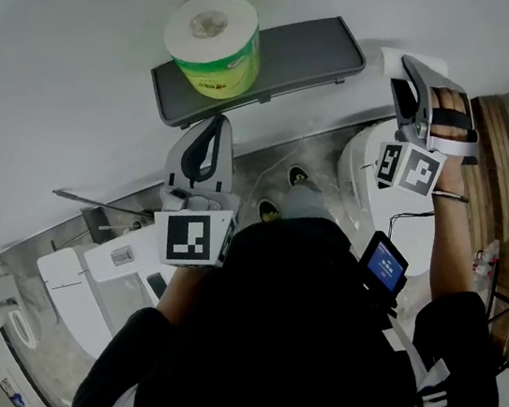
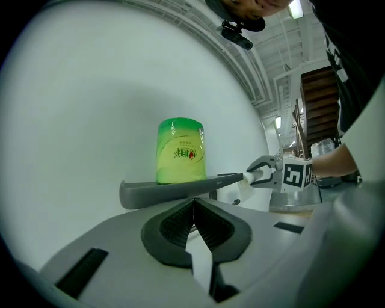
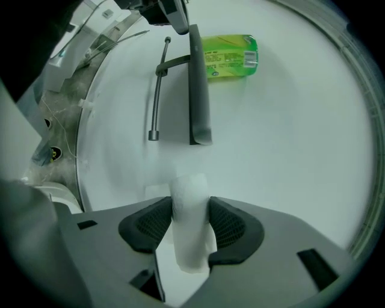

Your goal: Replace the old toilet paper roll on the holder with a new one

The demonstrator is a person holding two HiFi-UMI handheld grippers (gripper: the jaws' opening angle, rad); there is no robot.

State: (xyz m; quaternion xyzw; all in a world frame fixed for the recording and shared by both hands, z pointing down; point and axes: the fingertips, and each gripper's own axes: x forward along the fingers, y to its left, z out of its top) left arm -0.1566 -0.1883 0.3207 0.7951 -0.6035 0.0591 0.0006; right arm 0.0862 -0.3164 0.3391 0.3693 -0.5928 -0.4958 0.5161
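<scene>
We record the right tool (image 3: 190, 207) pinching a soft, slim white paper roll (image 3: 191, 249); left tool (image 2: 194, 204) pressed together; glossy green-wrapped cylindrical roll (image 2: 180, 150) upright on smooth grey shelf (image 2: 150, 194).

One wrapped roll (image 1: 212, 42), one white roll (image 3: 189, 204), one shelf (image 1: 300, 55), two claws (image 2: 194, 207) (image 3: 190, 212)

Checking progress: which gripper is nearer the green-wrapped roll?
Left. The left gripper points at the roll from close by; the right gripper is at the far end of the shelf.
</scene>
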